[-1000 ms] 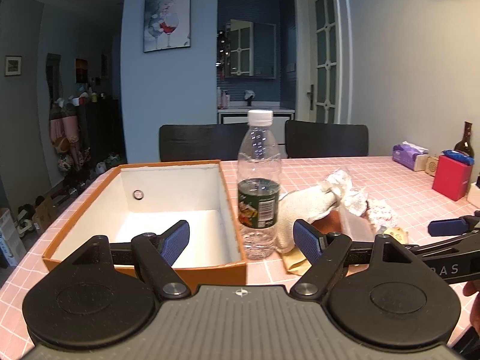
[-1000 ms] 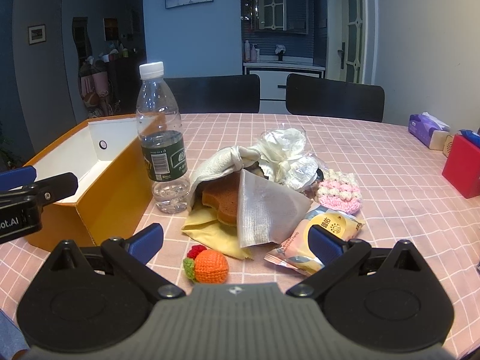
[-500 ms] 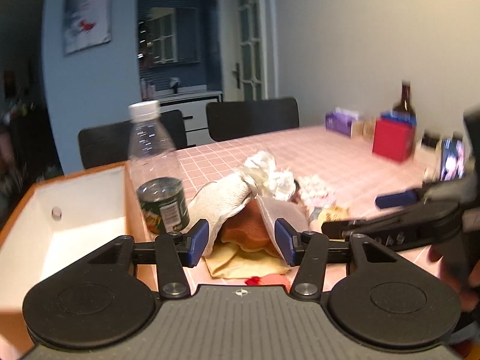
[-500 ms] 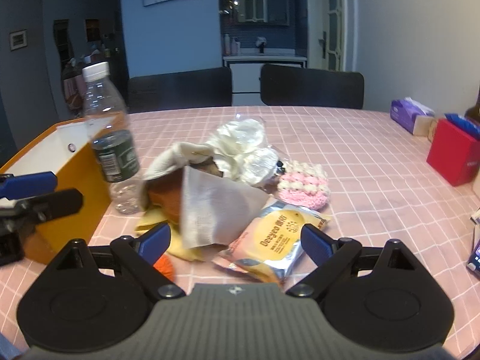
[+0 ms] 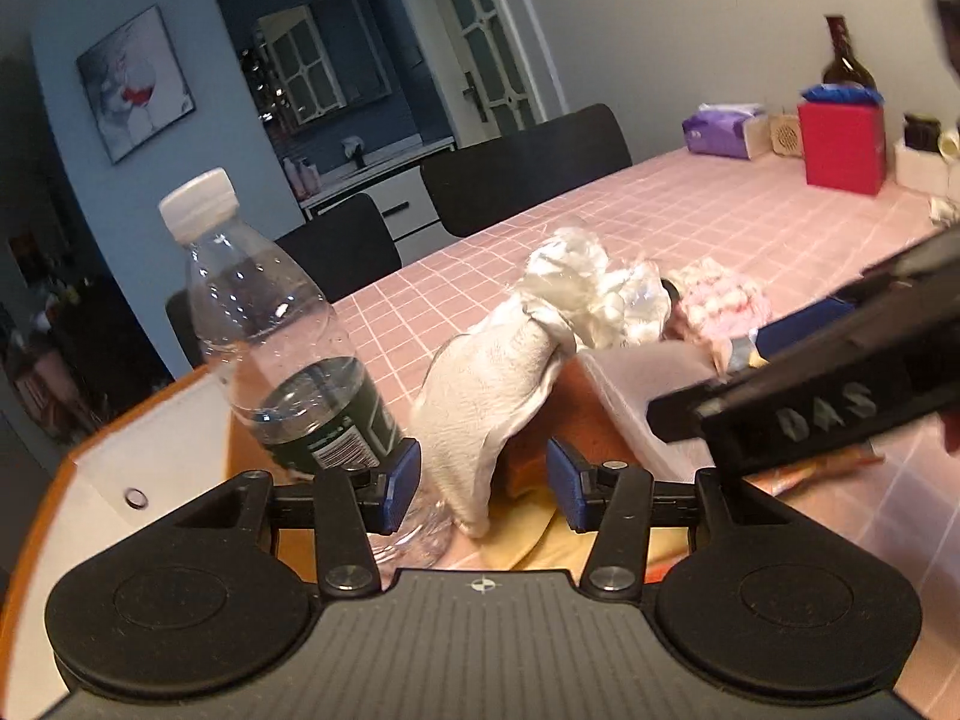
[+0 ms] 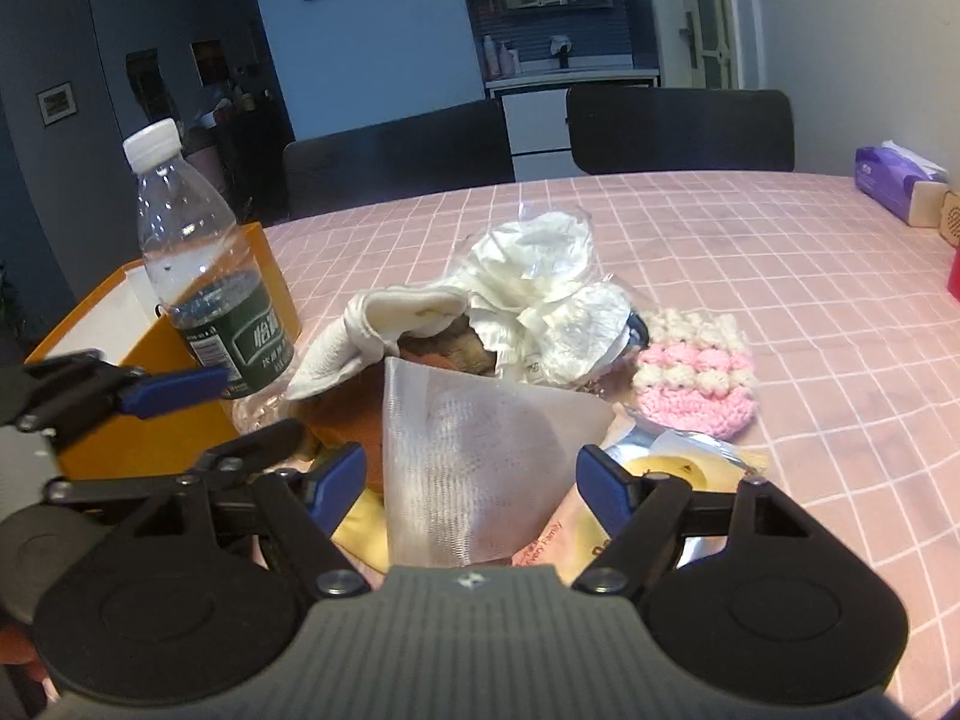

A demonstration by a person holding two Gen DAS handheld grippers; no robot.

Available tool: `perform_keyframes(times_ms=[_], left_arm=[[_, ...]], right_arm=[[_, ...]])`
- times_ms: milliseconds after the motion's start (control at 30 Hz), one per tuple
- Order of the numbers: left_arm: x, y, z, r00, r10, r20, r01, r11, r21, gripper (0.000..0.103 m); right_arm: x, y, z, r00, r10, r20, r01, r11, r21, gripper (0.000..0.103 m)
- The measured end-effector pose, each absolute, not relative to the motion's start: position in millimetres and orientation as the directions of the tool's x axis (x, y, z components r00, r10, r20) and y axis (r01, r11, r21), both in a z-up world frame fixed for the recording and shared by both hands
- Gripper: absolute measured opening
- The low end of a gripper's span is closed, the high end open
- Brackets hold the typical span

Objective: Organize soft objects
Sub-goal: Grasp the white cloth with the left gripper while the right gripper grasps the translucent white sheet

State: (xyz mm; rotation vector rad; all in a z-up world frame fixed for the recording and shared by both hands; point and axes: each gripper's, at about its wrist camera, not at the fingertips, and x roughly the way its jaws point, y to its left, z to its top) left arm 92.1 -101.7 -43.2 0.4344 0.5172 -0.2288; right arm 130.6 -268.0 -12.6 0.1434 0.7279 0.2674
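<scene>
A pile of soft things lies on the pink checked table (image 6: 780, 252): a white cloth (image 5: 498, 378), a crumpled white plastic bag (image 6: 540, 276), a grey-white folded cloth (image 6: 474, 450), a brown piece (image 6: 354, 420) under it, a pink and white knitted piece (image 6: 696, 378) and a yellow snack packet (image 6: 660, 474). My left gripper (image 5: 480, 480) is open with the white cloth's lower end between its fingers. My right gripper (image 6: 474, 474) is open around the folded cloth. An orange box (image 6: 150, 414) with a white inside stands at the left.
A clear water bottle (image 5: 282, 348) with a dark label stands between the box and the pile, close to my left finger. A red box (image 5: 843, 144), a purple tissue pack (image 5: 720, 132) and a dark bottle (image 5: 846, 60) stand at the far right. Two black chairs (image 6: 678, 132) stand behind the table.
My left gripper swung right from the box to the white cloth and narrowed its opening. My right gripper moved forward and down onto the folded cloth.
</scene>
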Motion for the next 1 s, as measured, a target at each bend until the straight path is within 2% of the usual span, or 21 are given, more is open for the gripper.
perform_keyframes(times_ms=[133,233,267,300,367,400,500,533,633,800,833,867,967,1000], left_arm=[[92.9,-102.8,-41.9,0.831,-0.092,-0.548,0.337,0.868,0.365,0.058],[97.1,-103.7,-40.3,0.839,-0.073,-0.539,0.322,0.866,0.383,0.058],[98.2,-103.5,-38.7,0.841,-0.075,-0.535,0.32,0.867,0.382,0.058],[99.6,-103.6,-37.1,0.844,-0.078,-0.531,0.319,0.869,0.379,0.058],[103.5,-106.2,-34.9,0.85,-0.079,-0.521,0.314,0.871,0.379,0.058],[105.2,-108.2,-34.1,0.852,-0.083,-0.517,0.315,0.87,0.38,0.058],[110.3,-116.3,-34.8,0.851,-0.106,-0.514,0.34,0.858,0.386,0.058],[112.2,-119.2,-35.6,0.849,-0.112,-0.517,0.35,0.852,0.39,0.058],[118.9,-125.2,-38.2,0.85,-0.124,-0.512,0.361,0.845,0.395,0.069],[134.8,-132.9,-46.1,0.837,-0.129,-0.531,0.372,0.847,0.381,0.069],[137.2,-133.0,-47.8,0.84,-0.117,-0.531,0.36,0.851,0.382,0.066],[139.9,-133.5,-49.5,0.842,-0.105,-0.529,0.347,0.856,0.382,0.054],[138.4,-132.2,-49.2,0.845,-0.115,-0.522,0.346,0.863,0.369,0.027],[136.0,-131.9,-47.7,0.85,-0.121,-0.513,0.345,0.864,0.366,0.022]], right_arm=[[147.7,-265.9,-21.4,0.698,0.321,-0.64,-0.168,0.942,0.289,0.076],[156.6,-257.1,-26.3,0.694,0.307,-0.652,-0.172,0.949,0.264,0.076],[158.8,-255.9,-28.3,0.69,0.3,-0.659,-0.169,0.952,0.256,0.072],[161.3,-255.7,-30.6,0.684,0.292,-0.668,-0.161,0.954,0.252,0.063],[163.6,-259.4,-32.4,0.683,0.299,-0.667,-0.15,0.95,0.273,0.053],[163.3,-261.5,-31.2,0.681,0.311,-0.663,-0.151,0.946,0.288,0.039],[159.8,-266.2,-26.0,0.687,0.312,-0.656,-0.144,0.944,0.298,0.015],[158.0,-267.6,-24.6,0.694,0.298,-0.656,-0.136,0.948,0.287,0.011],[152.7,-276.2,-23.4,0.705,0.286,-0.649,-0.107,0.948,0.3,0.004],[146.9,-286.0,-24.9,0.713,0.271,-0.646,-0.076,0.947,0.313,0.002],[146.1,-286.7,-25.0,0.715,0.268,-0.646,-0.072,0.947,0.313,0.002],[145.4,-287.3,-24.5,0.718,0.269,-0.642,-0.074,0.947,0.314,0.002],[142.1,-285.4,-18.6,0.728,0.28,-0.626,-0.096,0.946,0.311,0.002],[141.0,-284.4,-15.3,0.734,0.281,-0.619,-0.103,0.946,0.308,0.002]])
